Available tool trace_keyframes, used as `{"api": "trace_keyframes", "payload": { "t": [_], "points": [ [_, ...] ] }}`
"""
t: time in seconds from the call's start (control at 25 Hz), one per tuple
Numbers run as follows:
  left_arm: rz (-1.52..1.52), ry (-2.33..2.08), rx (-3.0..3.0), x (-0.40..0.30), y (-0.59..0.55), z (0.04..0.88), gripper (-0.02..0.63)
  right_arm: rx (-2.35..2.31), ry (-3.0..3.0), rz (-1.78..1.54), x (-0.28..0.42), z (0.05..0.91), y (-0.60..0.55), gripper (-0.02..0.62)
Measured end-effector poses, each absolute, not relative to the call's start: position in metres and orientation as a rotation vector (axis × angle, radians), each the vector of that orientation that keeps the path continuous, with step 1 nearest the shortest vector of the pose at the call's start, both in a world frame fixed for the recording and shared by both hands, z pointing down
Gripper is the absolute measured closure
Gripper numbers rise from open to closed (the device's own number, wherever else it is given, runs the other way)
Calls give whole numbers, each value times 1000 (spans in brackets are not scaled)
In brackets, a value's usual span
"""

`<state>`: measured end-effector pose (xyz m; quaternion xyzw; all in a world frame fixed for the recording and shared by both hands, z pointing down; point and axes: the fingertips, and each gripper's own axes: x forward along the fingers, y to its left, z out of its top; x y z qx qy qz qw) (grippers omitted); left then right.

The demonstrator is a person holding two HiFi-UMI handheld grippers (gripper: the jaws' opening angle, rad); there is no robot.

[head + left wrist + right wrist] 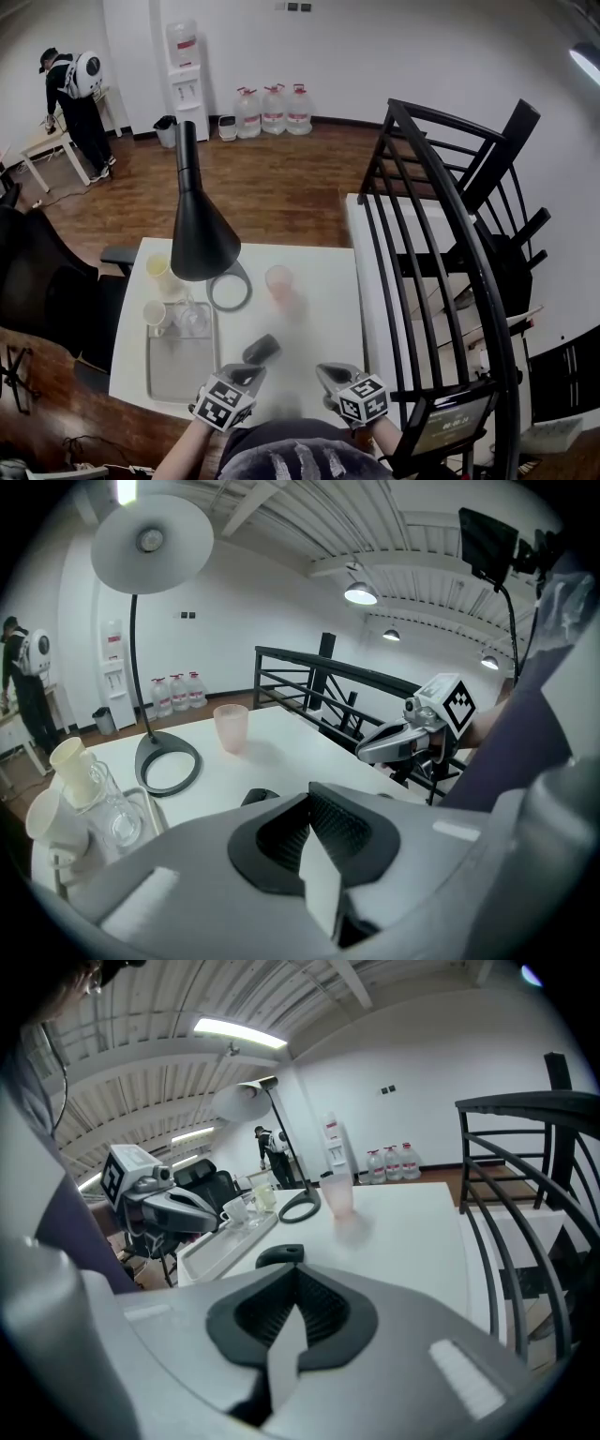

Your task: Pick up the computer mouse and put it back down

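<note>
The left gripper (pixel 250 373) and right gripper (pixel 329 374), each with jaws pressed together on nothing, are hovering at the white rectangular table's (pixel 333 281) near edge, flanking the one matte black computer mouse (pixel 262 349). By my judgement the mouse is needing wide-spread jaws lowered squarely astride its sides, while one translucent pink plastic cup (pixel 279 281) and one black cone-shaded desk lamp (pixel 200 234) are standing toward the far edge.
</note>
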<state>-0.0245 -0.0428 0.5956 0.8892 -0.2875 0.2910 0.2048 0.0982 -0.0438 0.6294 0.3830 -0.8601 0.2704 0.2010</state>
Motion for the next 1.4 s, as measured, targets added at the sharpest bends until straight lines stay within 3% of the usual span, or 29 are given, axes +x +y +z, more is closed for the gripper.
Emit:
{"api": "trace_keyframes", "payload": {
  "t": [1.4],
  "points": [
    [860, -796, 2468, -28, -33, 603, 591, 1090, -2418, 698, 96, 626, -44, 593]
  ]
}}
